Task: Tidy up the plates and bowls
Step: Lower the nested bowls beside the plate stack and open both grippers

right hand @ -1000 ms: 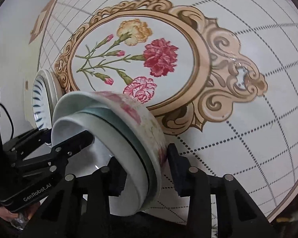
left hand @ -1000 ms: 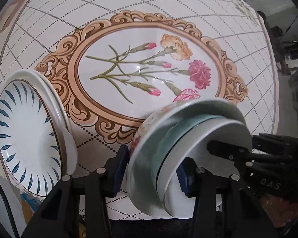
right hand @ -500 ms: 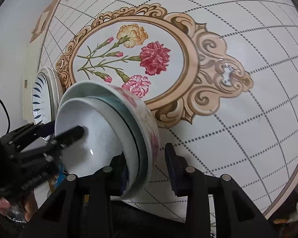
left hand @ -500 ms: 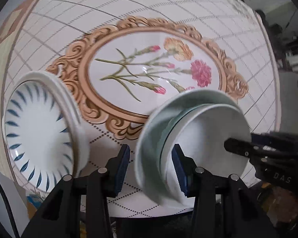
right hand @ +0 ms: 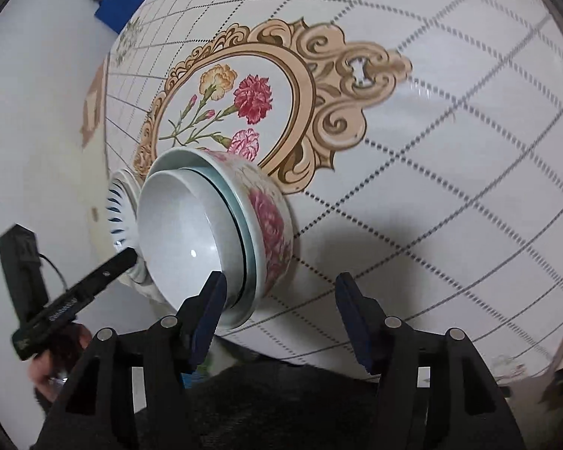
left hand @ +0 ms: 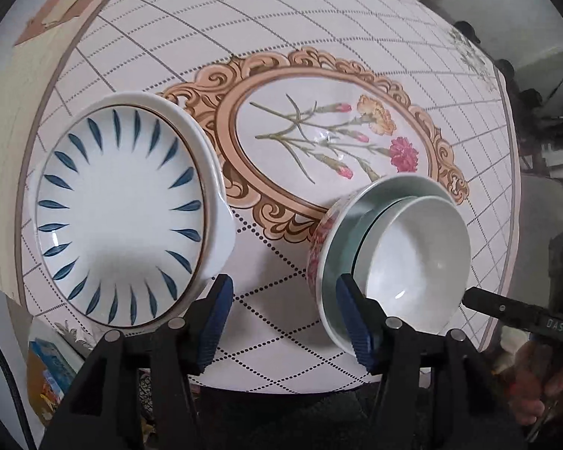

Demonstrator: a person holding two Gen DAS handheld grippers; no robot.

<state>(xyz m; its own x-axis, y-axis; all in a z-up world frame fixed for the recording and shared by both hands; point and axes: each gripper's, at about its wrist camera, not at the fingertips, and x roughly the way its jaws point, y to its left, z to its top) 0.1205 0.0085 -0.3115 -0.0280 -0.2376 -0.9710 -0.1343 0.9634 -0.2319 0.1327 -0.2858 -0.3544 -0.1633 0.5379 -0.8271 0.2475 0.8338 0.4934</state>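
A stack of nested bowls sits on the table near its front edge: a white bowl [left hand: 413,255] inside a pale green one, inside a pink-flowered bowl [right hand: 270,221]. A white plate with blue leaf marks [left hand: 120,213] rests on other white dishes to the left. My left gripper [left hand: 285,322] is open and empty, its right finger beside the bowl stack's left rim. My right gripper [right hand: 277,318] is open and empty, its left finger by the stack's right rim. The white bowl also shows in the right wrist view [right hand: 184,240].
The round table [left hand: 356,37] has a white cloth with a grid and a flower medallion [left hand: 334,142]. Its front edge lies just before both grippers. A blue object [right hand: 124,0] lies on the floor beyond the table. Dark equipment stands at the far right.
Both grippers have opened and let go of the bowl stack, which now rests on the table. Both have drawn back and apart; the left one has swung left toward the plate.
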